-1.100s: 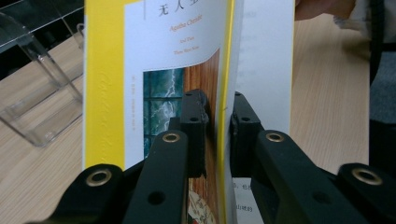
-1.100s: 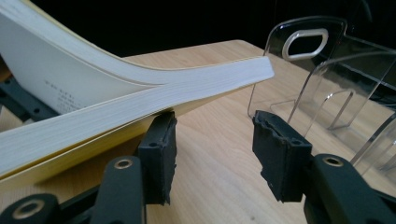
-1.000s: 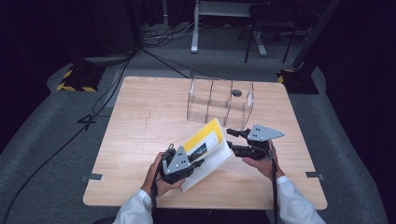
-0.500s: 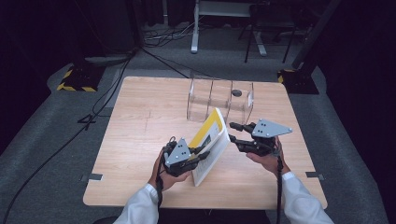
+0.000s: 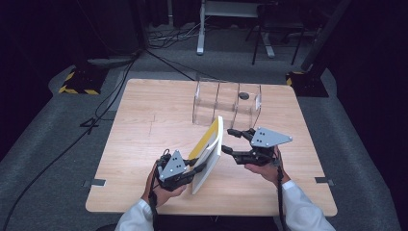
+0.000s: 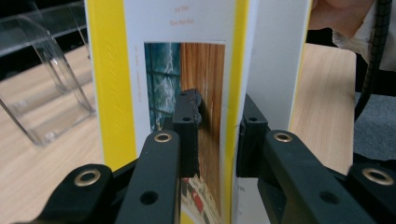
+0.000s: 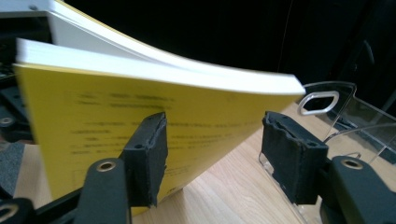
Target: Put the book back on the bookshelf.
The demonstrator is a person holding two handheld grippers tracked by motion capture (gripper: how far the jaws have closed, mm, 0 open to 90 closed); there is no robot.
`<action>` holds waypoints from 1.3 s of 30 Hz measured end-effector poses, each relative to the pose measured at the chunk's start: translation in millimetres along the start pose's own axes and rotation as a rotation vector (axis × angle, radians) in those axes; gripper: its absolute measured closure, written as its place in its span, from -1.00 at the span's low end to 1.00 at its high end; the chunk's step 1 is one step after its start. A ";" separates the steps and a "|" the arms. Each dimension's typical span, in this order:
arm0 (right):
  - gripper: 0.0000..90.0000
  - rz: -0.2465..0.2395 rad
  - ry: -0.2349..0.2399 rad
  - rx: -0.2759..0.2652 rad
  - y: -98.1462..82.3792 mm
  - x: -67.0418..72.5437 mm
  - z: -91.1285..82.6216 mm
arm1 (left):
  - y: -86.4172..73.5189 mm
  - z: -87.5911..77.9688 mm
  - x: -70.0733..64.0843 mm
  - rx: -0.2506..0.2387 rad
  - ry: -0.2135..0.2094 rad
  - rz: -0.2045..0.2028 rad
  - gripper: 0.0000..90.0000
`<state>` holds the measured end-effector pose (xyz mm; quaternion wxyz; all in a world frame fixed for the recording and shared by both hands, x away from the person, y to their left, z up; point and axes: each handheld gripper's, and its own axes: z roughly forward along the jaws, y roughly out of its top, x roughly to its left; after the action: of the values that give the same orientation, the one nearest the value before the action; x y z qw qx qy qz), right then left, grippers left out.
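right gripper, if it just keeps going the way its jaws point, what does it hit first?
Most likely the yellow book. The right gripper points left at it, jaws open and just widened, nothing between the pads. The left gripper clamps the book on edge. The gap looks small, but depth is hard to judge.

No text can be read. The book's (image 6: pixel 177 70) cover carries two short orange lines near its top edge, and its yellow back (image 7: pixel 140 126) has dark lines, seemingly print, all too blurred.
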<state>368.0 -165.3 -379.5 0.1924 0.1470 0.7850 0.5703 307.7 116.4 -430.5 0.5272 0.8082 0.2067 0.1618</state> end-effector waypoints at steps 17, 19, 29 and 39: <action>0.01 0.062 -0.023 0.013 -10.5 -13.4 2.3 | -1.8 27.3 15.7 -0.044 -0.103 -0.063 0.61; 0.01 0.059 -0.042 0.012 -11.2 -17.0 -1.5 | 1.6 36.6 16.8 -0.053 -0.112 -0.065 0.61; 0.05 0.050 -0.133 0.021 -18.0 -31.1 -37.4 | 17.1 78.6 10.7 -0.082 -0.196 -0.056 0.60; -0.04 0.078 -0.125 -0.004 -32.1 -34.2 -64.5 | 25.9 94.6 0.2 -0.060 -0.177 -0.016 0.53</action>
<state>367.5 -244.6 -387.6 0.2189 0.2125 0.7638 0.5687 357.4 33.0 -443.8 0.5687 0.8014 0.1610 0.0916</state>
